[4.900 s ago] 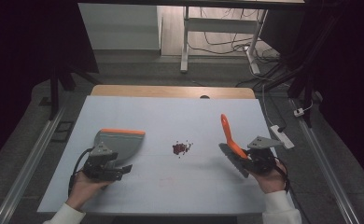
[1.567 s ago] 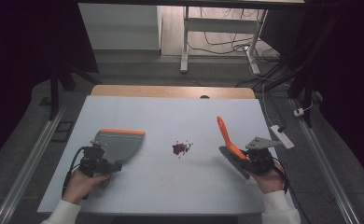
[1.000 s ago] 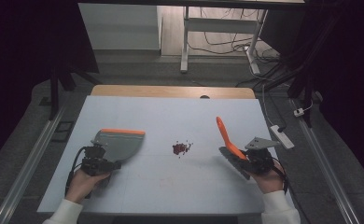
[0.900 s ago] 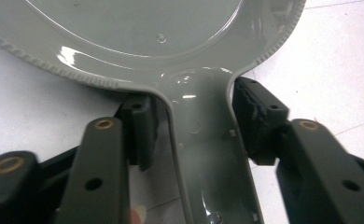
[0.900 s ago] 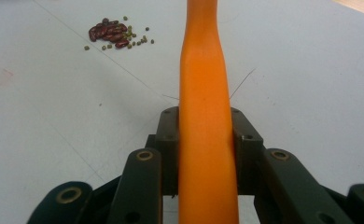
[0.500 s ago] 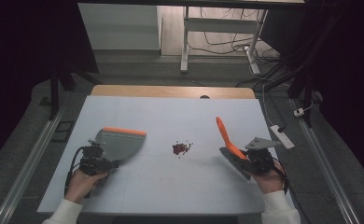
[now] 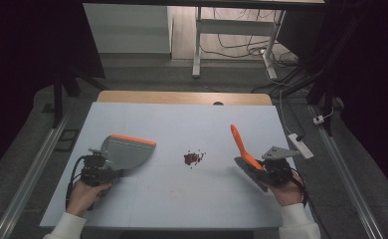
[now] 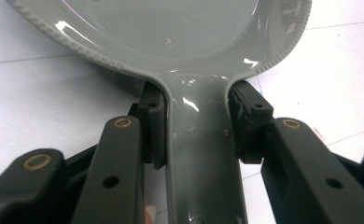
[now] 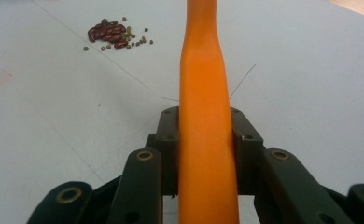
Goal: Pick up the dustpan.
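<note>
Grey dustpan [image 7: 127,152] — nothing inside; beans [image 7: 193,158] beside.

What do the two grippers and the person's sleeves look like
Both grippers are black. The left gripper has flat linkage bars with brass-coloured pivot rings and blocky dark fingers; the right gripper is built the same way. A black cable loops from the left one, and a grey three-cornered plate sits atop the right one. The sleeves are white.

Table [image 7: 182,199]: white top, wooden strip along far edge. A small pile of red beans and smaller green seeds [image 7: 193,158] lies near centre. Grey dustpan [image 7: 127,152] rests on left half.
</note>
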Available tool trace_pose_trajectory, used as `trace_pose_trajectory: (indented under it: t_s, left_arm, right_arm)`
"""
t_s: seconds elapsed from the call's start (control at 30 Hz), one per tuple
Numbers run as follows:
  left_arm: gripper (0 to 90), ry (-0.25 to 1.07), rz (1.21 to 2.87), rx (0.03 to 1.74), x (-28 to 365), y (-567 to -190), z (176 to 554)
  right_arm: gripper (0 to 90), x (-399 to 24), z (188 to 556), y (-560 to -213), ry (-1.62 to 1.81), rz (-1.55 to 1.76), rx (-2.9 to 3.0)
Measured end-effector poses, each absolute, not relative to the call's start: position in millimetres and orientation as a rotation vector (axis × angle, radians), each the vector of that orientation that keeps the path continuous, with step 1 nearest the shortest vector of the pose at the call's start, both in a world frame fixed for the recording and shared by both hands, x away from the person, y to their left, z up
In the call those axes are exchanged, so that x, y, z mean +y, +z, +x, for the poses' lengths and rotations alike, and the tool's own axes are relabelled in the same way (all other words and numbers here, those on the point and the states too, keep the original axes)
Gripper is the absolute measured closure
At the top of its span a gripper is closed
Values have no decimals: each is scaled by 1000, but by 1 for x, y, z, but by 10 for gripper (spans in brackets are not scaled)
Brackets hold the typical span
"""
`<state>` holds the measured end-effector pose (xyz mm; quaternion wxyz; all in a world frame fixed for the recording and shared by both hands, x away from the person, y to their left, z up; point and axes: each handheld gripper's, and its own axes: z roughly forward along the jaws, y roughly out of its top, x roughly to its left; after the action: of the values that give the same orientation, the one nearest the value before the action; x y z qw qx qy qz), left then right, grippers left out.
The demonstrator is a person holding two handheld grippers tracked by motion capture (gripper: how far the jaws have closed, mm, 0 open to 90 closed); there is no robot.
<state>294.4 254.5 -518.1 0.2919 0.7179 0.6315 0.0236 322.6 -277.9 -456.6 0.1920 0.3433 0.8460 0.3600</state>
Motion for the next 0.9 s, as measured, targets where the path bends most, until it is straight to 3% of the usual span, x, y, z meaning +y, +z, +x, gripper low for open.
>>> trace_pose_trajectory:
  t_s: [0.43,0.9]
  left_arm:
    - [614,99,1906,1642,259,-514,293]
    - [614,147,1879,1469,261,-504,290]
  right_arm:
    - [699,-278,322,-456,1010,965,2374]
    - [700,-283,322,-448,1114,971,2326]
